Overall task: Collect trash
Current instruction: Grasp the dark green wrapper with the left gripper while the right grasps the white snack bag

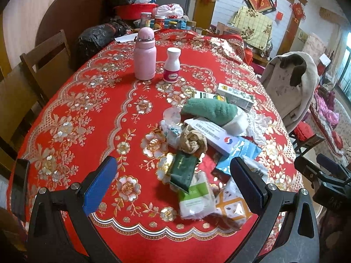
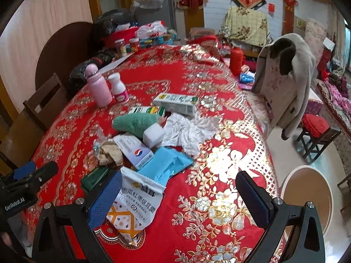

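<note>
Beside the table (image 2: 241,153), a bin (image 2: 307,197).

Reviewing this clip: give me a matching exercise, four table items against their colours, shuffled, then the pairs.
Things:
1. flask
2. folded towel
3. flat pouch beside the white medicine box
4. sachet nearest the left gripper

Colours:
A. dark green
B. pink
C. light blue
D. soft green

Pairs: 1-B, 2-D, 3-C, 4-A
</note>
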`<state>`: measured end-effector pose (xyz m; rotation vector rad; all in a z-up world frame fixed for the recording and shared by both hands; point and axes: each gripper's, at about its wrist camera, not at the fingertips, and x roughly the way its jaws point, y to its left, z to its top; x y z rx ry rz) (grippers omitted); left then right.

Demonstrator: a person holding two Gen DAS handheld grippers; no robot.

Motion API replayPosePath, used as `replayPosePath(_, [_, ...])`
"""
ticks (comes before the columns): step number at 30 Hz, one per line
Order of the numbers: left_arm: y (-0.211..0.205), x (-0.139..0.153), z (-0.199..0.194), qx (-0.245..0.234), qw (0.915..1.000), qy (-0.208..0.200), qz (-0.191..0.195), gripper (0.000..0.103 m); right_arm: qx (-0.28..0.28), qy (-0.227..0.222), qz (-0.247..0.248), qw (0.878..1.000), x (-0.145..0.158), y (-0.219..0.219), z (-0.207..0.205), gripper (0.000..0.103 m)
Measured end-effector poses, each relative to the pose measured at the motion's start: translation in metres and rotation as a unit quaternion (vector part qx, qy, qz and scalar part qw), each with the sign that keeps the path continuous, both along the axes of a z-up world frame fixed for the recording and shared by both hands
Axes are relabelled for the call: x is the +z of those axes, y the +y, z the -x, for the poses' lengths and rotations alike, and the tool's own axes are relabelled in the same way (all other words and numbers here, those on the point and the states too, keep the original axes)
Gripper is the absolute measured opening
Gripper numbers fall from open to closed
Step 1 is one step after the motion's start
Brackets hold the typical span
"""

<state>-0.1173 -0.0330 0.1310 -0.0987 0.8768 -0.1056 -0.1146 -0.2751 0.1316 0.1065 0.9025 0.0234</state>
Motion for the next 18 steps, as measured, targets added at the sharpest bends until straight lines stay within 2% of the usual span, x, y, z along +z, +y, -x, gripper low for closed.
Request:
replayPosePath(7, [0.016,-0.019,-0.012,-0.023,0.9991,0.035,0.001,0.102,0.034,0.029,-0.011,0.999,-0.017,0.005,-0.006,0.102])
replayPosePath(14, [0.02,-0.039,-0.018,-0.058,0.9951,0.077,0.026,0.1,0.065,0.086,-0.052,0.993,-0.052,0.014,0.001,0.085])
replayPosePath(18, [0.008,-0.05,-0.02,-0.1,0.9901,0.097,0.013,0.095,0.068,0.101,-0.077,0.99,-0.066,0.019,0.0,0.079])
